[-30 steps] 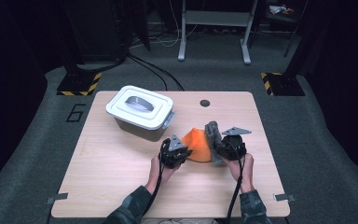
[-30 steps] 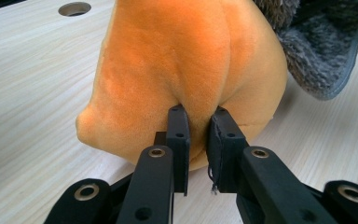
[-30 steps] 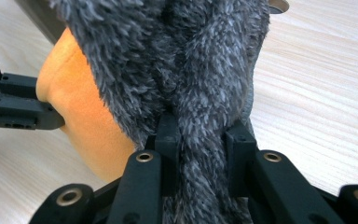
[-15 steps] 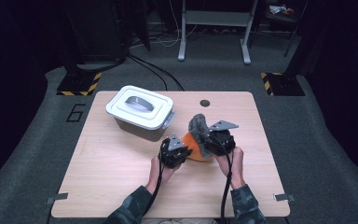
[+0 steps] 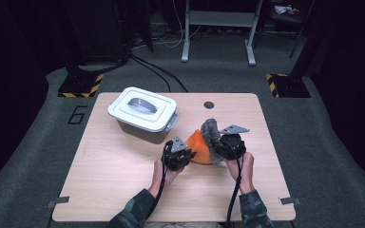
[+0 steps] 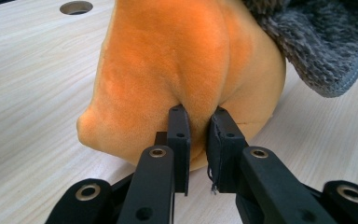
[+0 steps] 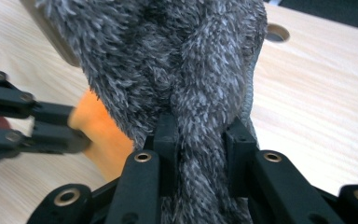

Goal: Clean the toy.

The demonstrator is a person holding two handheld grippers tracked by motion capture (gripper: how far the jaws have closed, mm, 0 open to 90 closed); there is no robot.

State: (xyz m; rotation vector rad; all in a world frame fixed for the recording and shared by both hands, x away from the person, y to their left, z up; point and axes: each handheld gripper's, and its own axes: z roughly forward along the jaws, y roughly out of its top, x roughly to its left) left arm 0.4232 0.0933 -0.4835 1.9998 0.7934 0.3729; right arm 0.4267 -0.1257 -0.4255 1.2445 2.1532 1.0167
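Observation:
An orange cloth (image 5: 197, 145) lies bunched on the wooden table (image 5: 123, 190) between my two hands. My left gripper (image 5: 183, 153) is shut on a fold of this orange cloth (image 6: 186, 70), its pads pinching the fabric. A fluffy grey cloth (image 5: 211, 133) is draped over the orange one's right side. My right gripper (image 5: 220, 144) is shut on a thick twist of the grey cloth (image 7: 191, 79), which rises between its jaws. In the right gripper view the left gripper's black jaws (image 7: 51, 128) come in from the left, against the orange cloth (image 7: 100, 135).
A white lidded box (image 5: 142, 113) with a grey handle stands on the table at the back left, just beyond my left gripper. A round hole (image 5: 209, 105) sits near the table's far edge. Bare wood spreads along the left and the front.
My right gripper has moved left and a little farther away with the grey cloth, lifting it up over the orange cloth. The left gripper has stayed put on the orange cloth.

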